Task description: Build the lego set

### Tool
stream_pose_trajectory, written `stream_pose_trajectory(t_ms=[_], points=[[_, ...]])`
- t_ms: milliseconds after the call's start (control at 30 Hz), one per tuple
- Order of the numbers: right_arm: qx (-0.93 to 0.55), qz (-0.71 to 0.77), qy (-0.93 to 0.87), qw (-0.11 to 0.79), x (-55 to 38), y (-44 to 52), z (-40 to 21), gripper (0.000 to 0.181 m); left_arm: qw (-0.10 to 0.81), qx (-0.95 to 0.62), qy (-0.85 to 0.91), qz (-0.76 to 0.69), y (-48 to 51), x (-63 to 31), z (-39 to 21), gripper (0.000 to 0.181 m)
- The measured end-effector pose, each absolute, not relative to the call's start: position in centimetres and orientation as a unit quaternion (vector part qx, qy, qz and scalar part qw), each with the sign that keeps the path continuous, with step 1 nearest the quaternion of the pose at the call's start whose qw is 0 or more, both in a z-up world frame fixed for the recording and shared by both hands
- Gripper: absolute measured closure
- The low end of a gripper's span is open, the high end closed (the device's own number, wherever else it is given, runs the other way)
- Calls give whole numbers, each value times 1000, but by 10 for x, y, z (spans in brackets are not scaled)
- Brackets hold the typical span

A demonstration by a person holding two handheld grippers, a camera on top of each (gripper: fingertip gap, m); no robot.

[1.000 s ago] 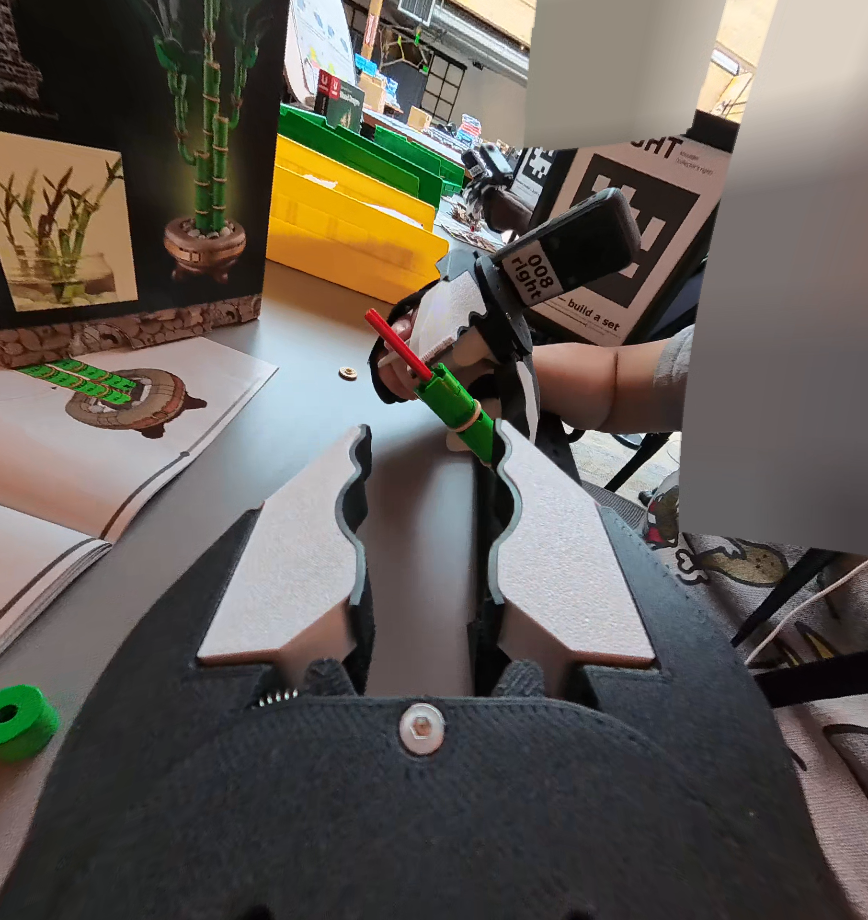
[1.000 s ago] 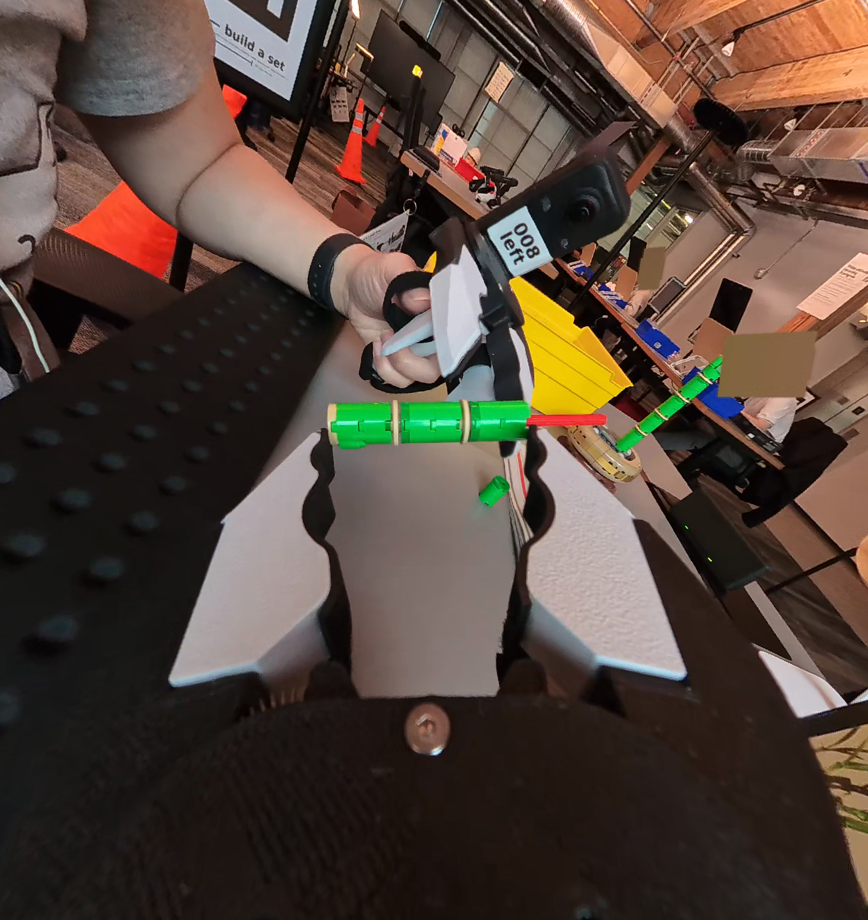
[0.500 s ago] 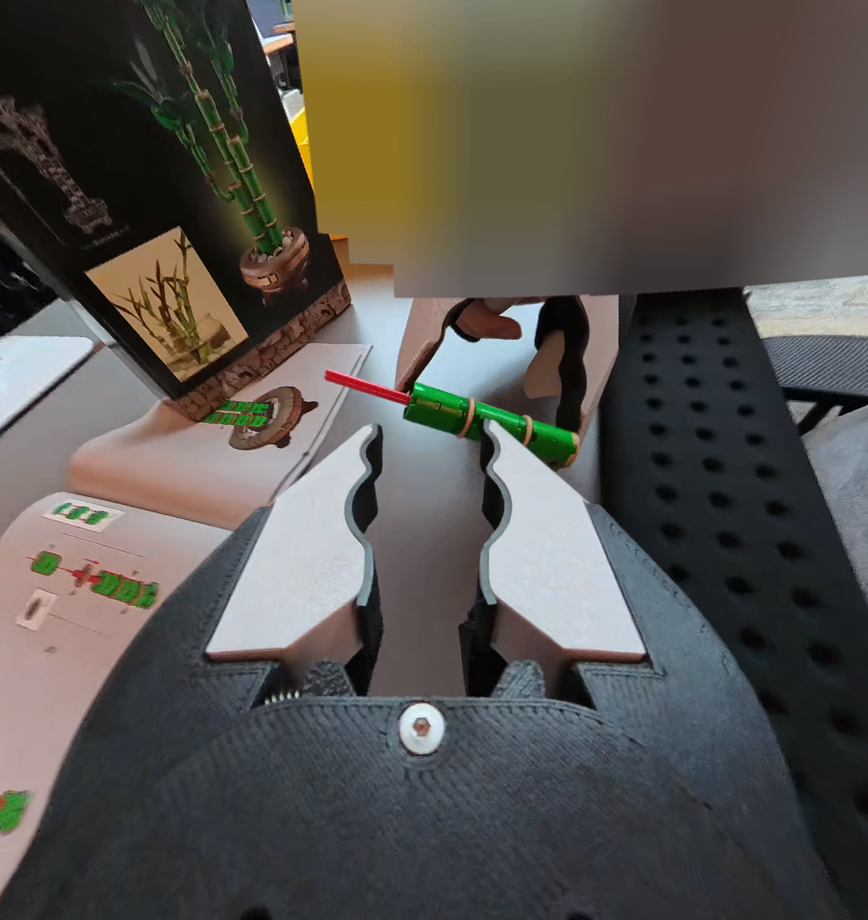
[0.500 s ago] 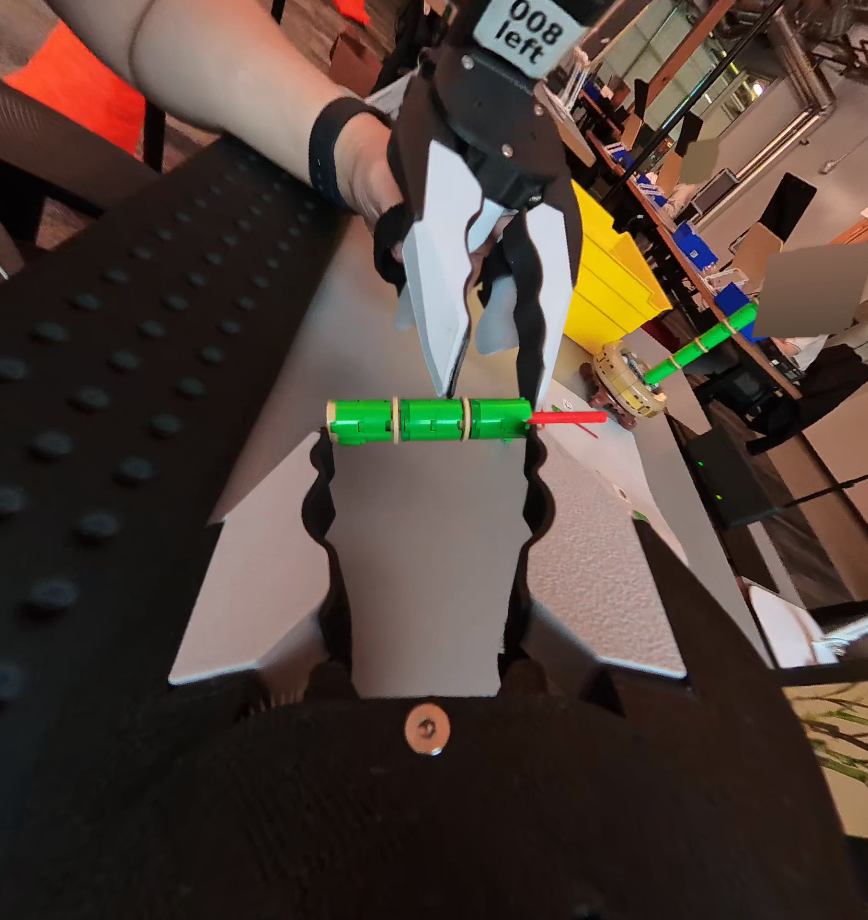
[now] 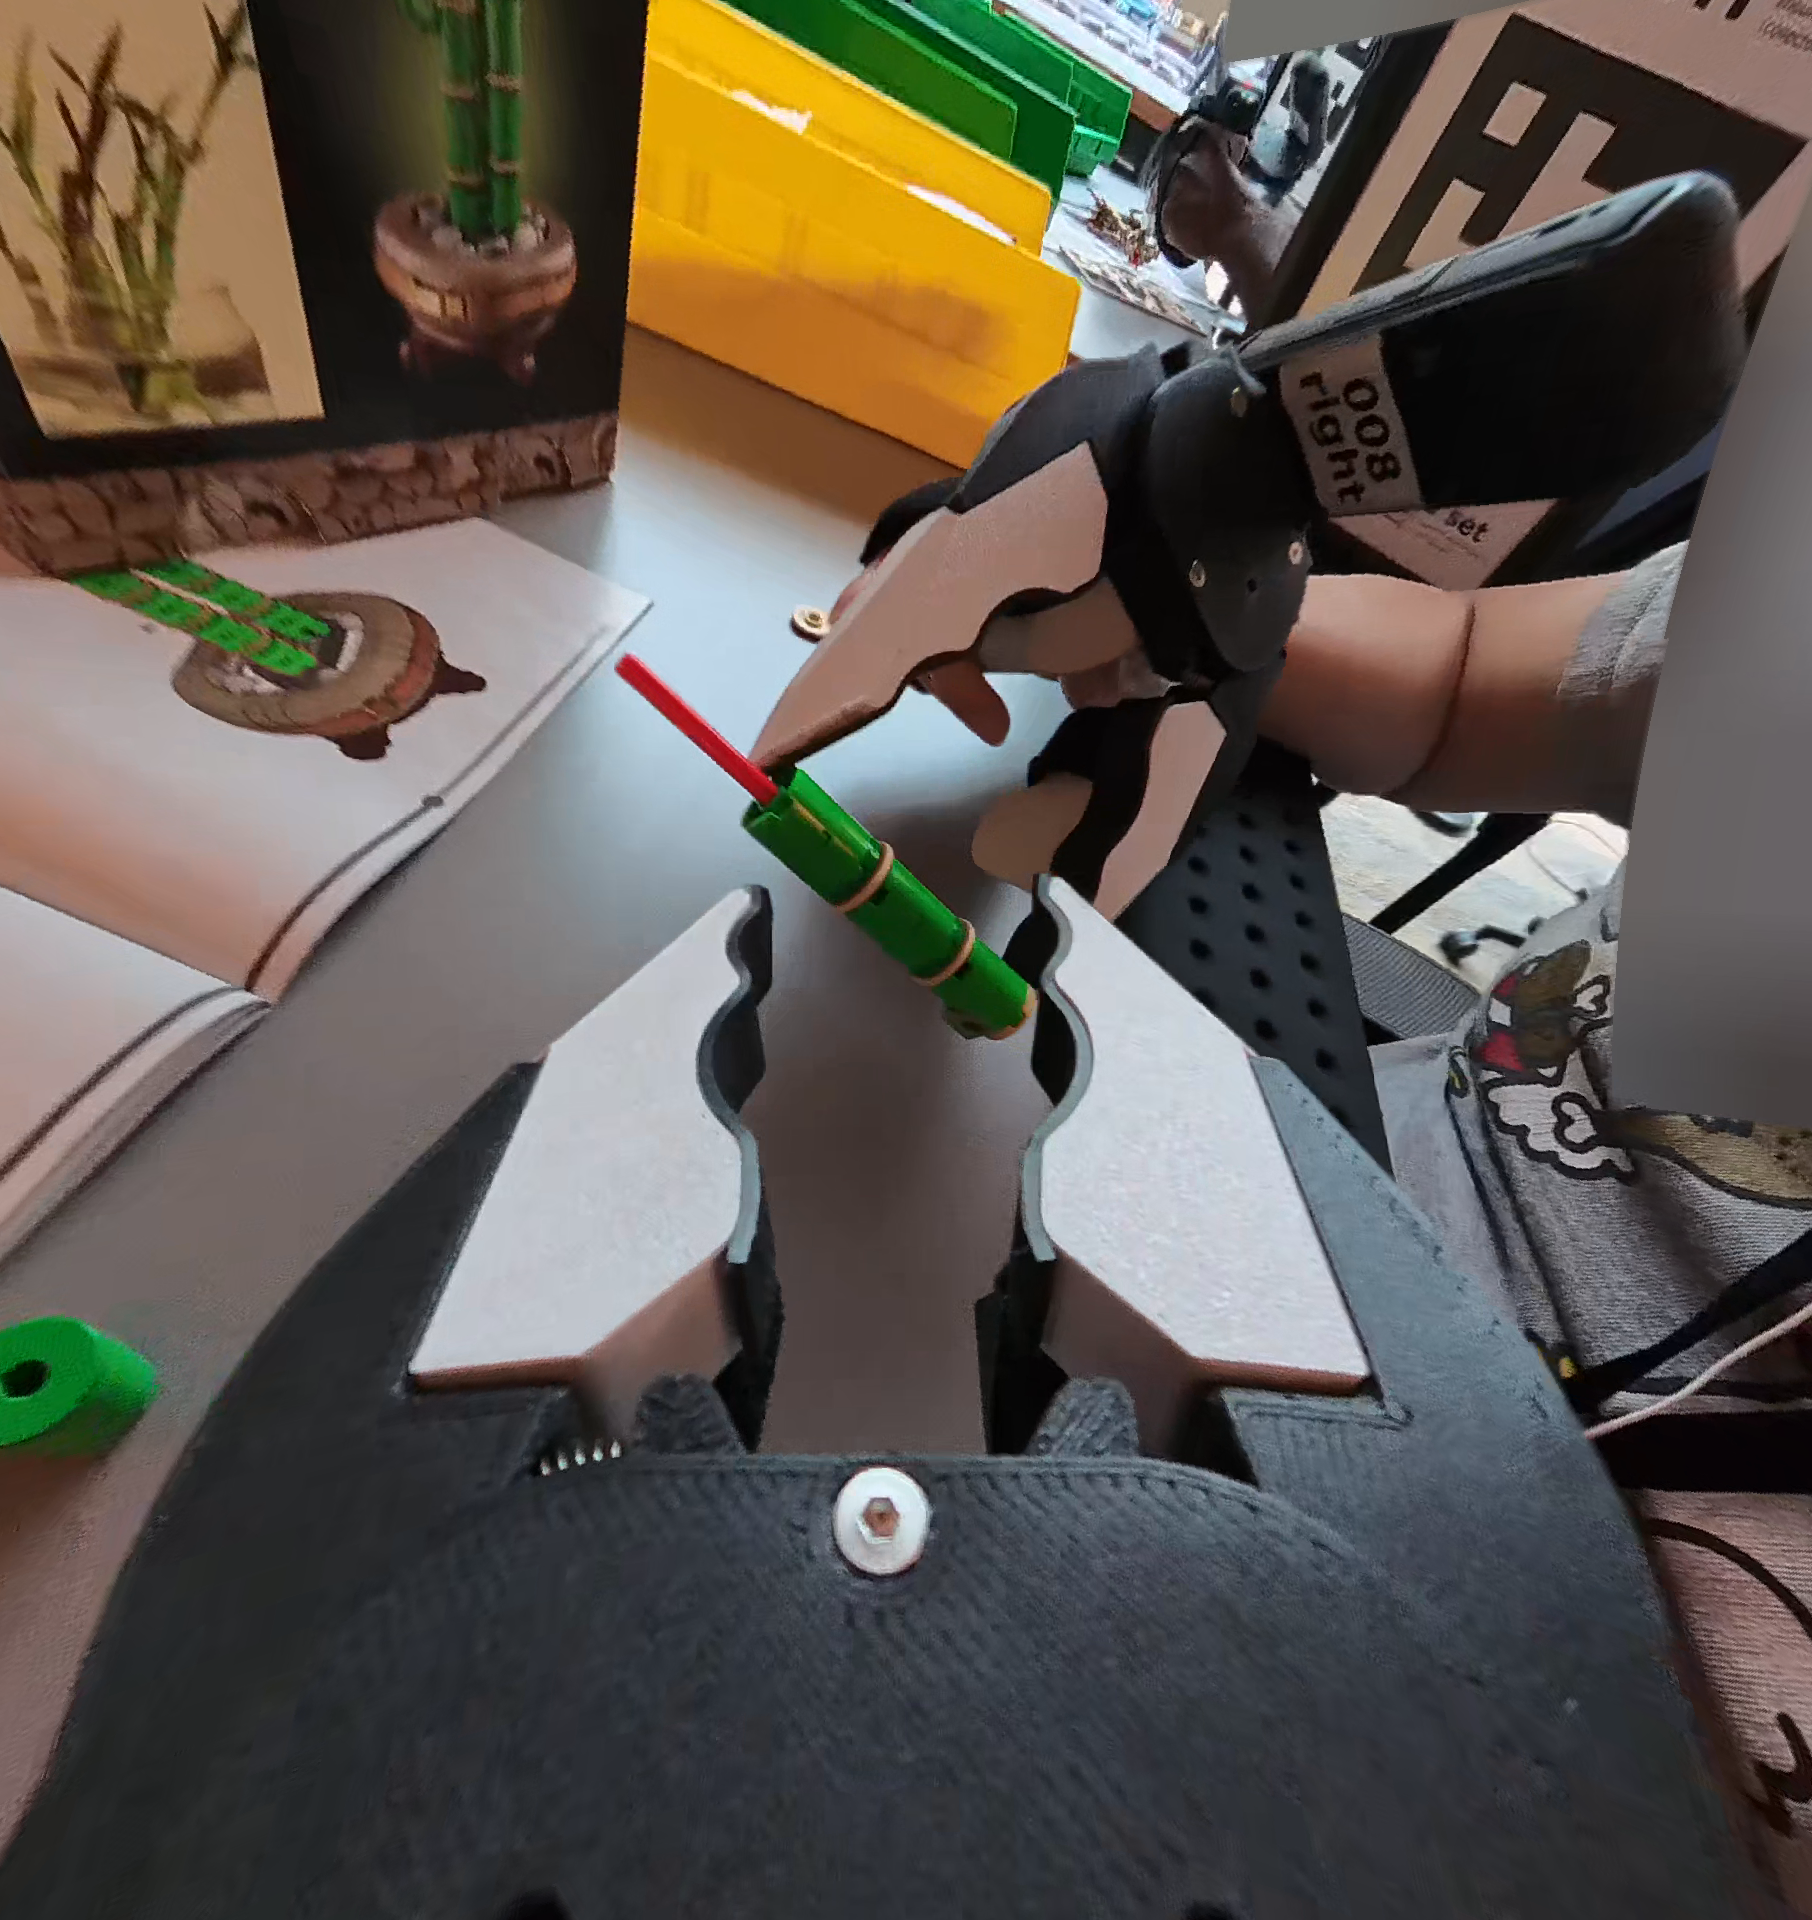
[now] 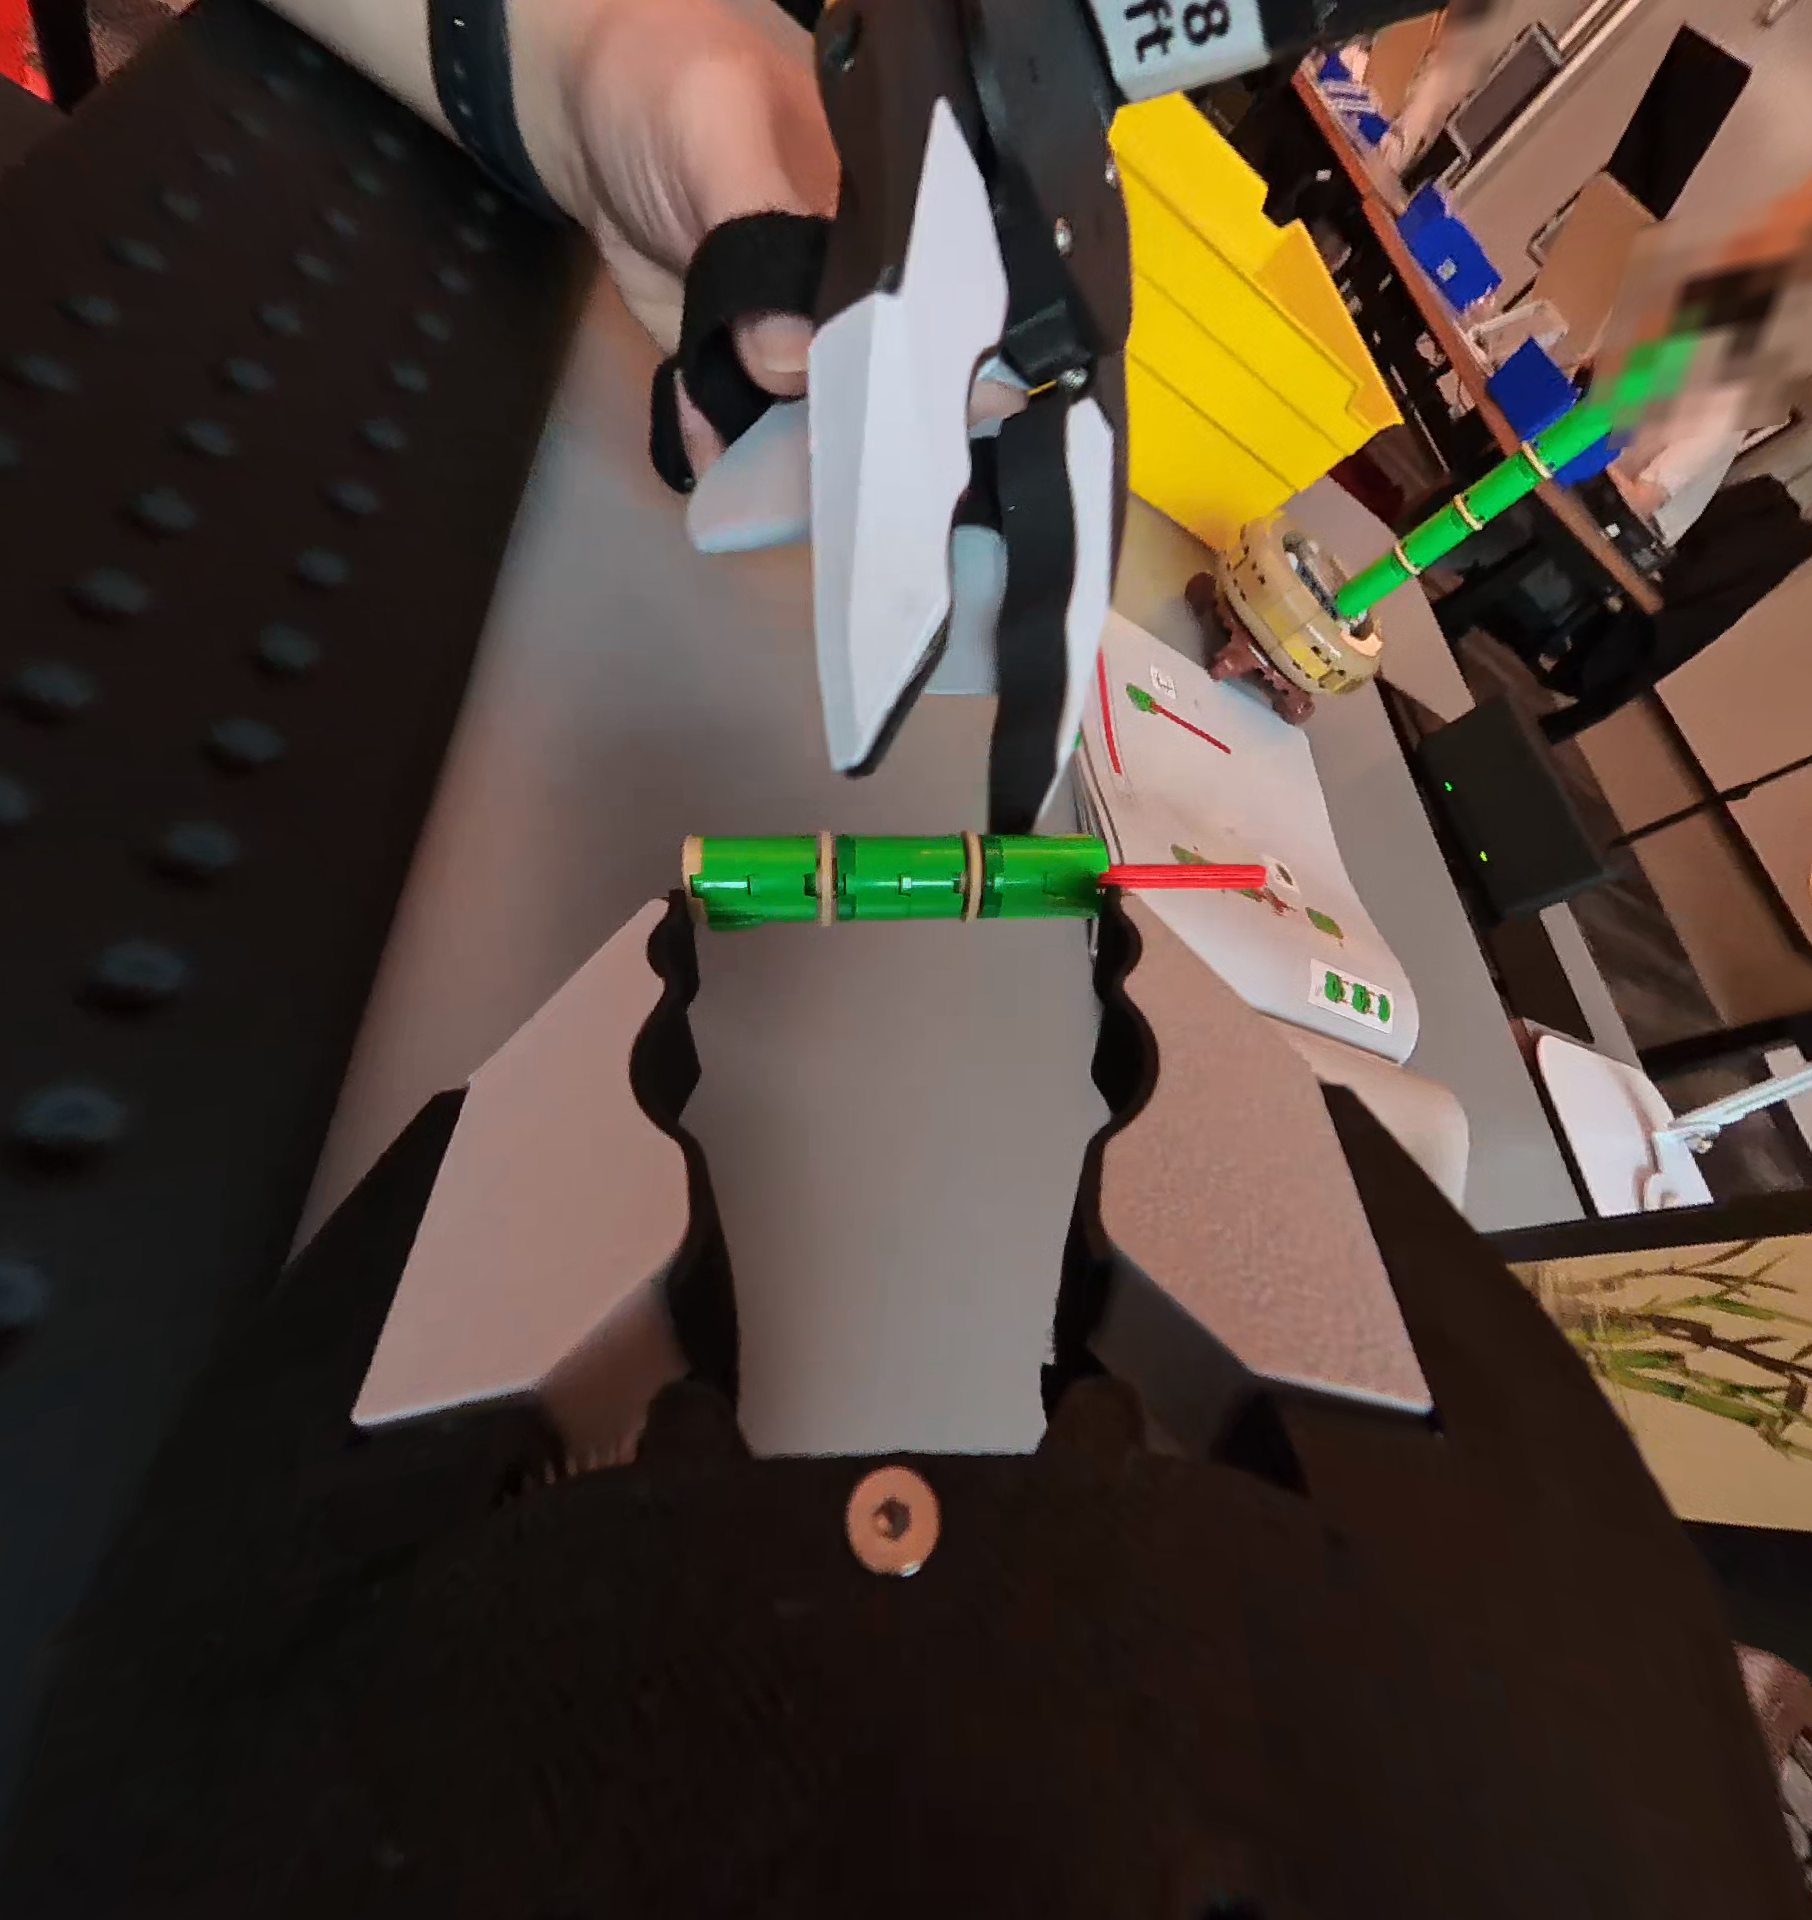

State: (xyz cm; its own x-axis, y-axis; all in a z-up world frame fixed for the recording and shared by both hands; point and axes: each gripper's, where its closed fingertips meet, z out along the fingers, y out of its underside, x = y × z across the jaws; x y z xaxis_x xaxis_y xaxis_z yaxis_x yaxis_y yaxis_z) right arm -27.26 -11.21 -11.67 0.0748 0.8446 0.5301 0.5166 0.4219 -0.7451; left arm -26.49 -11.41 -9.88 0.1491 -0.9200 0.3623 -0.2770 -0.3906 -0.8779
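Clamped the stalk [image 6: 897, 881] end to end in the right gripper [image 6: 889, 914], jaws spread about as wide as the three green segments are long, one fingertip against each end. Held it clear above the table [image 6: 881, 1195], with the red axle [image 6: 1182, 876] sticking out of its one end past the fingertip there. Poised the left gripper [image 6: 938, 784] just above the stalk's axle end, jaws partly open and with nothing between them; could not tell whether a tip touched the stalk. Left a loose green ring [image 5: 45, 1382] on the table well apart from the stalk, on the left gripper's side. Left the booklet [image 6: 1245, 935] open beyond the stalk's axle end, and farther the same way the base [image 6: 1297, 613], already with one finished stalk planted in it. Judged the step in hand to be the build of a second stalk, segments threaded onto the axle, with more of the axle bare than a done stalk would show. Judged the next move to call for fetching the ring with the left gripper, lining its hole up squarely with the thin axle tip, and sliding it down against the last segment. Reckoned on a steady right grip meanwhile, and on room at the fingertip beside the axle.
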Motion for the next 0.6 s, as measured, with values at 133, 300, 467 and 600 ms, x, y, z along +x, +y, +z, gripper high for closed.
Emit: stream_pose_trajectory(t_ms=[133, 300, 467, 600], points=[[-517, 154, -657, 527, -272, -111, -115, 105, 301, -699, 435, -482, -118, -258, -113, 133], [-498, 144, -665, 538, -274, -115, -112, 105, 274, -696, 414, -518, -125, -249, -113, 139], [-457, 112, -686, 554, -278, -121, -111, 104, 231, -689, 401, -557, -129, -253, -110, 161], [-430, 90, -689, 576, -280, -121, -107, 104, 231, -685, 398, -565, -130, -256, -106, 163]])
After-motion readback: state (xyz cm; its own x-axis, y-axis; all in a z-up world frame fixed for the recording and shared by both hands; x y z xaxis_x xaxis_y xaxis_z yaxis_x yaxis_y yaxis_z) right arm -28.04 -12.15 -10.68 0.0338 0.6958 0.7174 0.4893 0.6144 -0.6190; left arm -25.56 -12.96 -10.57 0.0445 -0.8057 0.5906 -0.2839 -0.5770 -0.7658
